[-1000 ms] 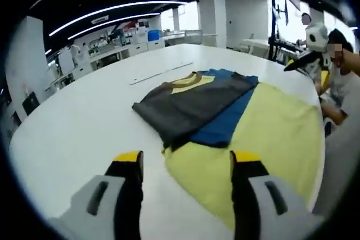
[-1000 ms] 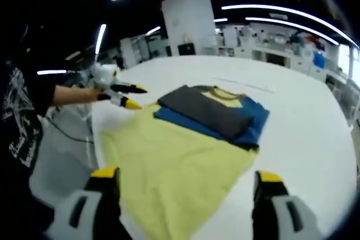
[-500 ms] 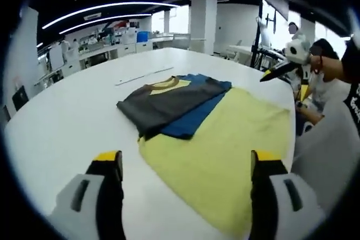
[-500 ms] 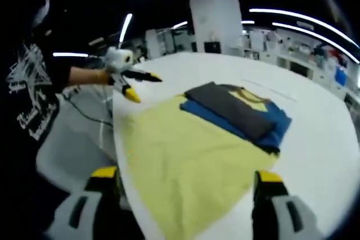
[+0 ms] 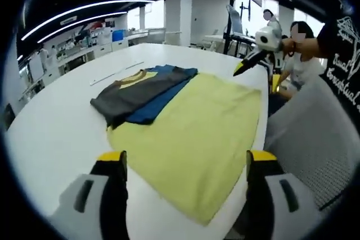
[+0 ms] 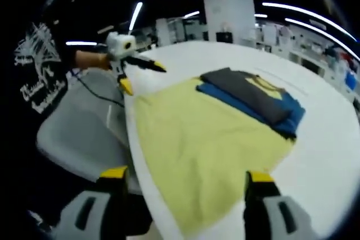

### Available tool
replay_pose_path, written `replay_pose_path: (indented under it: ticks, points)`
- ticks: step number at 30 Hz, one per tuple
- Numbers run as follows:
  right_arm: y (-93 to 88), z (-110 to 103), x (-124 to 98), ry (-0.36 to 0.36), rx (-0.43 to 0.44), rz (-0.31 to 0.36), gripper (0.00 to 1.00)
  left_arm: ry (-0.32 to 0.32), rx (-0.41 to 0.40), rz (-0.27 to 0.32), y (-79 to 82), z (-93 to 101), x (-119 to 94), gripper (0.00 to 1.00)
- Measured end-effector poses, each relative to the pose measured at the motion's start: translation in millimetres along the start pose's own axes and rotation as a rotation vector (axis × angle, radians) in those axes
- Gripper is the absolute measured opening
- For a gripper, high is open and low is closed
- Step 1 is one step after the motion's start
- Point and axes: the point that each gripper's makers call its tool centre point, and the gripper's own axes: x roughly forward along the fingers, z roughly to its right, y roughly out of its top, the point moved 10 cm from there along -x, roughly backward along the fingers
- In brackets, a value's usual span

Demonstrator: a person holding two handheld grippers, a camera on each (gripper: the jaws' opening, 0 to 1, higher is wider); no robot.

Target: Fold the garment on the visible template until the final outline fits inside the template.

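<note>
Folded T-shirt point(image 5: 143, 87) — dark grey over blue, yellow patch at the collar — is laid on the far end of the yellow template sheet point(image 5: 197, 133), on a white table point(image 5: 50, 133). In the right gripper view the same T-shirt point(image 6: 253, 98) is seen at the far right part of the template sheet point(image 6: 197, 144), one blue edge reaching to or slightly past the sheet's border; whether the outline fits inside cannot be told exactly.

Handling, judged: soft, light, limp knit — it will sag and slide on the sheet, so a pinch at a folded edge or corner is advised, through all layers, with no dragging of the sheet beneath.

Left gripper point(image 5: 185, 164): jaws spread wide, nothing held, raised over the near end of the sheet, well apart from the T-shirt. Right gripper point(image 6: 185, 184): jaws likewise wide apart and empty, over the near table edge, garment well ahead. In the left gripper view the right gripper is seen beyond the sheet's far side, beside a grey chair point(image 5: 315, 139).
</note>
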Motion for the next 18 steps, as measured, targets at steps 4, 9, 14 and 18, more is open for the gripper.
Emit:
replay_pose_path:
  ticks: [4, 9, 14, 18]
  points:
    - [-7.2, -0.8, 1.3, -0.001, -0.007, -0.017, 0.77, -0.041, 0.019, -0.012, -8.5, 6.7, 1.6, 0.68]
    - [-16.1, -1.1, 4.0, -0.009, -0.053, -0.066, 0.68, -0.067, 0.062, -0.056, -17.5, 11.3, 5.5, 0.61]
    - [-23.2, 0.6, 3.6, -0.016, -0.075, -0.087, 0.6, -0.082, 0.069, -0.09, -27.9, 13.8, 6.8, 0.54]
    - [-30.0, 1.5, 3.2, -0.028, -0.108, -0.137, 0.52, -0.089, 0.076, -0.117, -34.2, 17.0, 7.6, 0.51]
